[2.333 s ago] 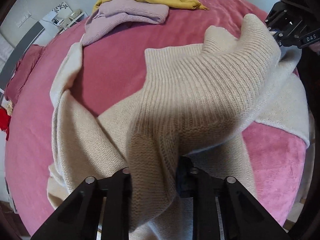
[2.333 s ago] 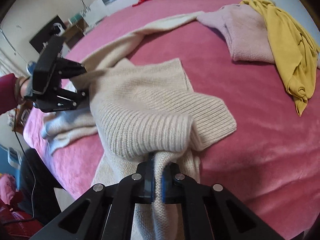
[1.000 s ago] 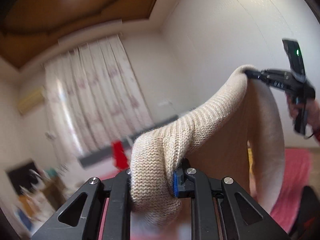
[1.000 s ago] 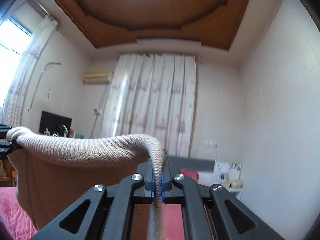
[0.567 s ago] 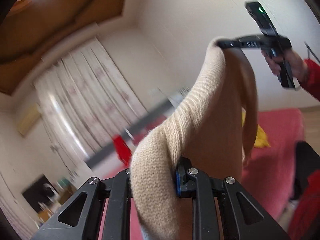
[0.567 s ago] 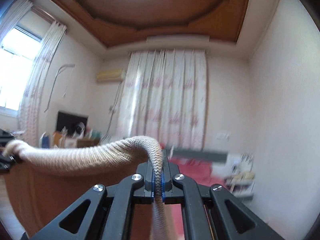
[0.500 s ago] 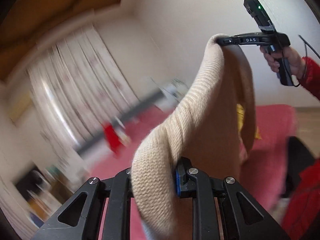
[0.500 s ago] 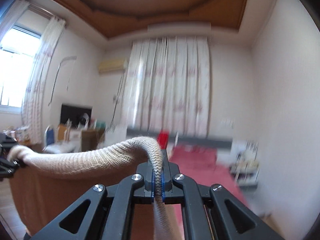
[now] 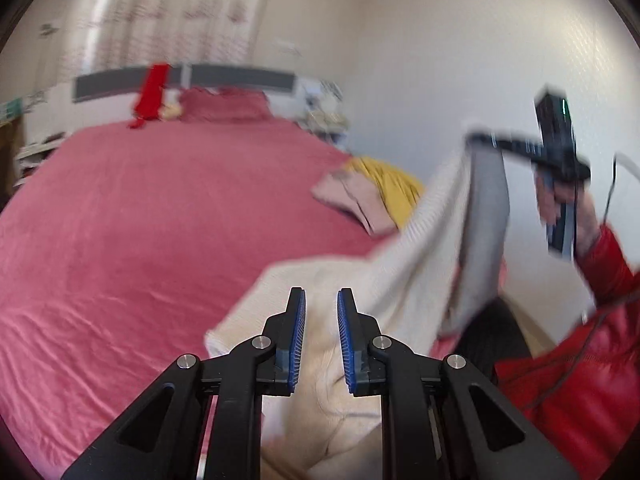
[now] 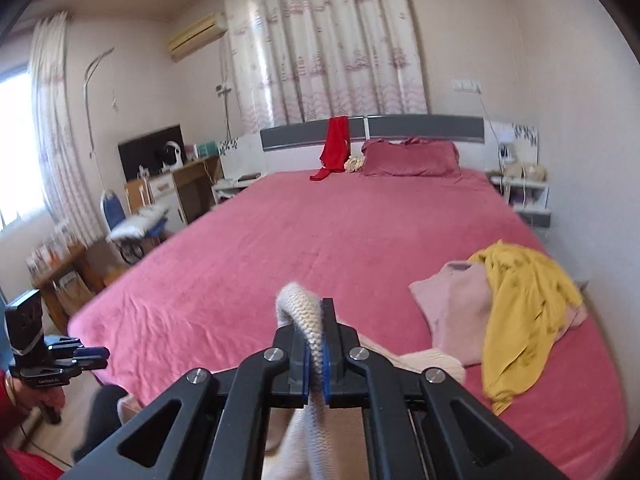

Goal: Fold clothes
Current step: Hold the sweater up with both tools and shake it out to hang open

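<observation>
A cream knit sweater (image 9: 400, 276) hangs in the air at the foot of the pink bed (image 9: 140, 220). My left gripper (image 9: 321, 304) is open, its blue pads apart with nothing between them; the sweater droops just beyond and below it. My right gripper (image 10: 316, 320) is shut on the sweater's ribbed edge (image 10: 304, 312), which bulges up between the jaws. In the left wrist view the right gripper (image 9: 480, 138) holds the sweater's high corner, with a red sleeve (image 9: 608, 264) behind it. The right wrist view shows the left gripper (image 10: 94, 354) at the lower left, away from the cloth.
A pale pink sweater (image 10: 452, 300) and a yellow garment (image 10: 520, 304) lie piled at the bed's right edge. A red cloth (image 10: 334, 148) hangs on the headboard beside a pink pillow (image 10: 408, 158). A desk, chair and shelves stand left of the bed; a nightstand (image 10: 524, 192) stands right.
My left gripper has let go of the sweater and stands open. Both views have swung down from ceiling and wall to the bed. The right gripper still holds the sweater.
</observation>
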`<state>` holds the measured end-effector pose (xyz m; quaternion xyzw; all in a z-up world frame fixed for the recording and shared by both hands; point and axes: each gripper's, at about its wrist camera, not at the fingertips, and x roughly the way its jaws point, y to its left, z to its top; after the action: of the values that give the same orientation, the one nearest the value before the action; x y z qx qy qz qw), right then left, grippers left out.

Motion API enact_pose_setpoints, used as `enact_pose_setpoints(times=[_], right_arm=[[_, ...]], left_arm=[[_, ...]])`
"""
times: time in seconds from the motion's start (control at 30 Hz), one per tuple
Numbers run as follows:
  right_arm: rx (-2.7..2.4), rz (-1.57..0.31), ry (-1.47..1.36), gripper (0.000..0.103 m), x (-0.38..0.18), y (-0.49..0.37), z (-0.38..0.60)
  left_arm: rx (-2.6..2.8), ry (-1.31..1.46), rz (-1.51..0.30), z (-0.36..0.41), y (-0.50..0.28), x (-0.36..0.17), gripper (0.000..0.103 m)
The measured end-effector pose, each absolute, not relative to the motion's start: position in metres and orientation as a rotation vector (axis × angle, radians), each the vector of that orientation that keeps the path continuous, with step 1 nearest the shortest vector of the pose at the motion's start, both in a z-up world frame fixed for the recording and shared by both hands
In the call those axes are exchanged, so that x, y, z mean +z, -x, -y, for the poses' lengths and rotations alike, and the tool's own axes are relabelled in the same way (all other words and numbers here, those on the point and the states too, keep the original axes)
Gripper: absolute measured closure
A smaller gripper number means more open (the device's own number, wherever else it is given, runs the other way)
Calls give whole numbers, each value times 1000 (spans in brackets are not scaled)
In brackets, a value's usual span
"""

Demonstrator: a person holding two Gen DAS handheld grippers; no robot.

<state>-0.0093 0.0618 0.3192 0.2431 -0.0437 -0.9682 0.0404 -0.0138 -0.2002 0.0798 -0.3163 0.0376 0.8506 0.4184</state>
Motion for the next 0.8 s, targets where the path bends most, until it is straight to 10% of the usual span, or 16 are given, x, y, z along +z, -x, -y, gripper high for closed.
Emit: enact_pose_setpoints(times=[0.17,0.43,0.8], right_arm=[[-2982,143,-742,100,318,6,-63],[-3009,229,-798,100,303,-9,-81],[-3019,333,-834,100,294,-15,-102]], left_arm=[[2035,907,-121,168,38,47,80],[1895,1046,-11,122,100,5,32],[1542,1315,-20,51,130,-66,32]])
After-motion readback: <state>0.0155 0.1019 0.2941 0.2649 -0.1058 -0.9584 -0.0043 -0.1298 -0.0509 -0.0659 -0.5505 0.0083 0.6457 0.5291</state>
